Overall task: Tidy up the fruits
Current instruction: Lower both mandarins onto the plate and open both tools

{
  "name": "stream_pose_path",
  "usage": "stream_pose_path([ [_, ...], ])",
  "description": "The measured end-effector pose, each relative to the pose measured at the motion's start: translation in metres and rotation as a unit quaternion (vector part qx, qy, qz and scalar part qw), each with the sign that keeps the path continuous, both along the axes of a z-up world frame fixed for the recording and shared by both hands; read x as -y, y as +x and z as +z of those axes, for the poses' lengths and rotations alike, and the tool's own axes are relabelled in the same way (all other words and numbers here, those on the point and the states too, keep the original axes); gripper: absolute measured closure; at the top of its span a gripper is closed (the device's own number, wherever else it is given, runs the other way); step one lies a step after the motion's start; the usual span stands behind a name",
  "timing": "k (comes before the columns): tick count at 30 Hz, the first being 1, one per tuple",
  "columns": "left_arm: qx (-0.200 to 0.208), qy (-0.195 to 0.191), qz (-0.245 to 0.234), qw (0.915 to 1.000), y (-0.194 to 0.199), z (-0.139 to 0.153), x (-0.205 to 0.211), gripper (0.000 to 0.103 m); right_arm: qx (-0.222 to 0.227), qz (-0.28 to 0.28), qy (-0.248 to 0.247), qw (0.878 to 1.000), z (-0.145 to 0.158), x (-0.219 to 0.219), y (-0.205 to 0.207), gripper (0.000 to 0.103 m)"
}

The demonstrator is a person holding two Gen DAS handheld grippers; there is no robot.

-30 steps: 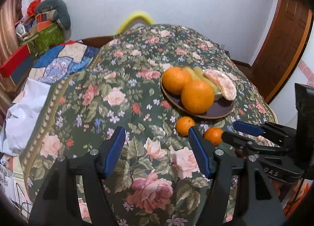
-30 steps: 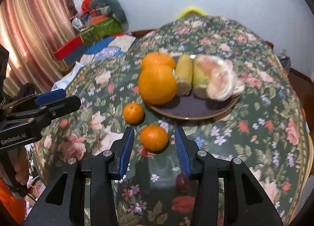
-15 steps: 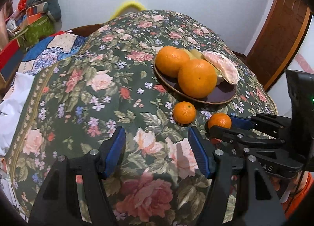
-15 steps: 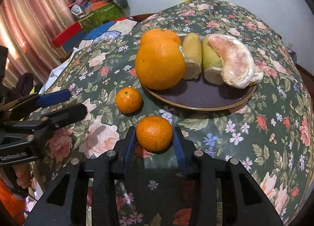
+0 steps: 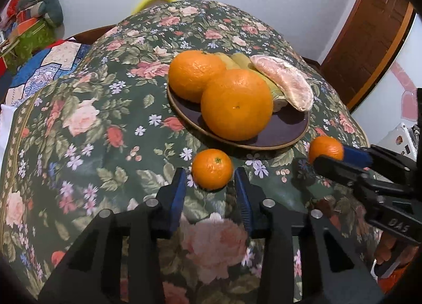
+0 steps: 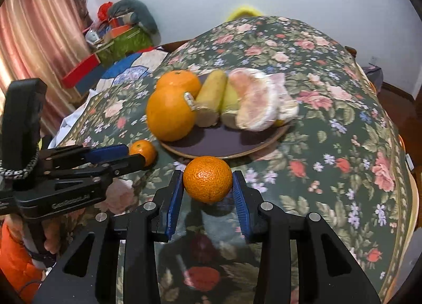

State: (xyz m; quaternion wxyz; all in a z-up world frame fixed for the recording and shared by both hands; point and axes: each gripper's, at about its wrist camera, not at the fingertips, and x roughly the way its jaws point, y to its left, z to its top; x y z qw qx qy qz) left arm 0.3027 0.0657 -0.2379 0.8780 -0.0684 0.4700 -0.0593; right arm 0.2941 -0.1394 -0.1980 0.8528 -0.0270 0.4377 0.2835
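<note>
Right gripper (image 6: pixel 207 184) clamps mandarin (image 6: pixel 207 179); left gripper (image 5: pixel 210 185) parted around second mandarin (image 5: pixel 212 168), untouched

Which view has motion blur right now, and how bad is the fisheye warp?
Right wrist view: the plate and the fruit on it are smeared, while the small orange between the right gripper pads stays sharp. Left wrist view: crisp throughout, including the other small orange ahead of the left gripper. Both views: strong barrel bulge on the tablecloth, dark corners.
</note>
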Motion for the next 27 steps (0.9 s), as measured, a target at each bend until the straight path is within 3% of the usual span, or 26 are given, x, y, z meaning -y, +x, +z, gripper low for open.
stream_pose_path([
  [11,0.002,0.006,-0.007,1.0000,0.004,-0.003,0.006,0.071,0.002,-0.014,0.014,1.000,0.003,0.016,0.001,0.069],
  [27,0.042,-0.009,-0.041,0.9982,-0.007,0.032,0.033,0.071,0.024,-0.024,0.015,0.999,0.015,0.022,0.016,0.069],
])
